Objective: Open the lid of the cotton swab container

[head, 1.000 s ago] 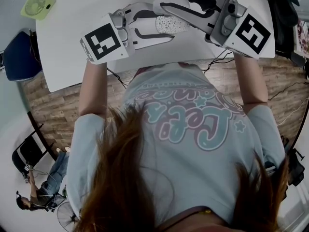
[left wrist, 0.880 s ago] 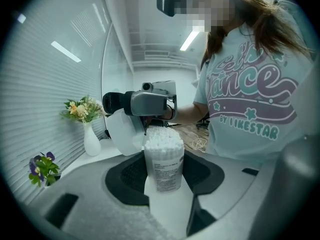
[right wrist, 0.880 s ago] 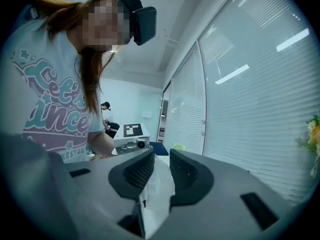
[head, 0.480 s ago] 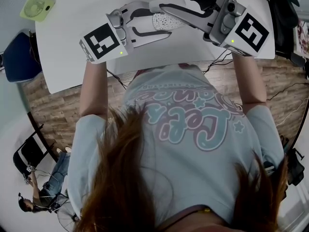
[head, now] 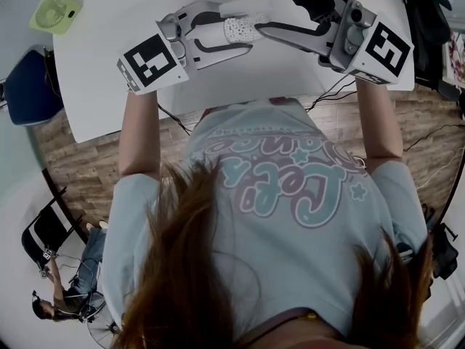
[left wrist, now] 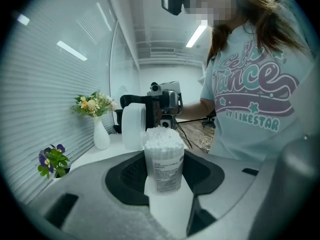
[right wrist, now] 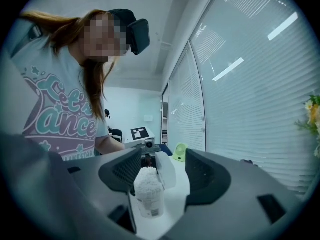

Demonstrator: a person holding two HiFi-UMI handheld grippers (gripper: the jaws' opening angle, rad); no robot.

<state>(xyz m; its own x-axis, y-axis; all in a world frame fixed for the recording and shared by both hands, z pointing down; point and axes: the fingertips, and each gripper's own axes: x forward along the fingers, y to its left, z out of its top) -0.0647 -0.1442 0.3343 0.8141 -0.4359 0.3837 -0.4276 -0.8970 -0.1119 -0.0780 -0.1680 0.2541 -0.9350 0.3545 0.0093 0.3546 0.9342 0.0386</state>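
The right gripper (right wrist: 161,180) had just been opening its jaws, which spread wide apart. The lid (right wrist: 167,169), pinched a second earlier, stood loose between the fingers.

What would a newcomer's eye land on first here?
The cotton swab container, packed with white swabs, stands clamped in the left gripper, its lid flipped up behind it. The right gripper faces it. Its jaws have just been opening, with the lid between them ungripped.

Print on the cotton swab container (left wrist: 163,168) is too small to read — its lid (left wrist: 133,126) partly hidden behind the swabs (left wrist: 162,136); the surface (head: 109,64) runs off the head view's top.
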